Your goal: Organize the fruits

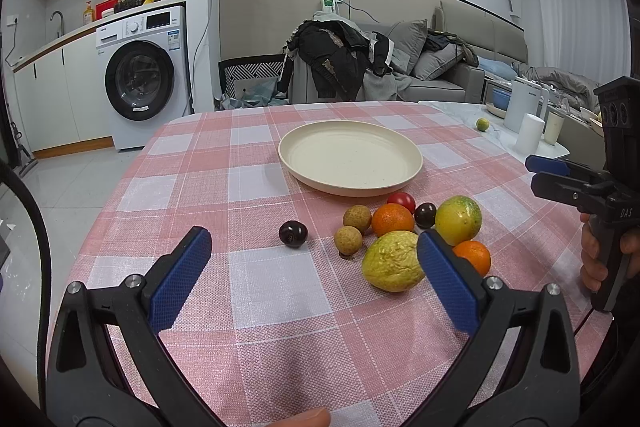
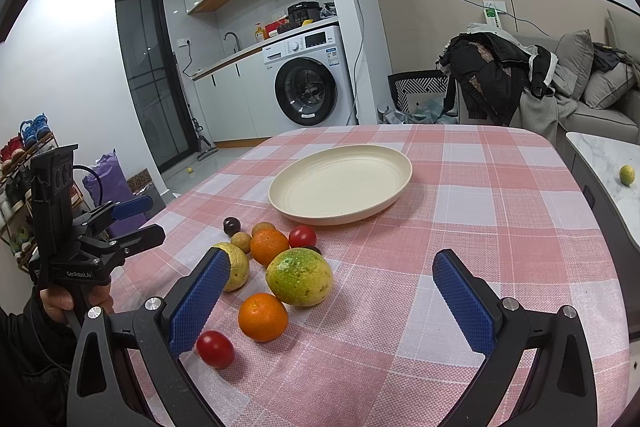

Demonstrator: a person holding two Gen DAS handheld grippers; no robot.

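An empty cream plate [image 1: 350,157] [image 2: 340,183] sits mid-table on the pink checked cloth. In front of it lie several fruits: a wrinkled yellow fruit [image 1: 390,263] [image 2: 238,269], a green-yellow fruit [image 1: 458,220] [image 2: 299,277], two oranges [image 1: 392,219] [image 2: 263,317], two longans [image 1: 348,239], red tomatoes [image 2: 215,349] and a lone dark cherry [image 1: 293,233]. My left gripper [image 1: 314,267] [image 2: 154,217] is open, low over the cloth, the yellow fruit just behind its right finger. My right gripper [image 2: 331,259] [image 1: 534,173] is open, with the green-yellow fruit and an orange between its fingers, untouched.
A marble side table [image 2: 600,163] to the right carries a small green fruit [image 1: 483,124] [image 2: 627,174], a white kettle [image 1: 522,105] and cups. A chair piled with clothes [image 1: 336,59] stands behind the table. A washing machine [image 1: 140,79] is back left.
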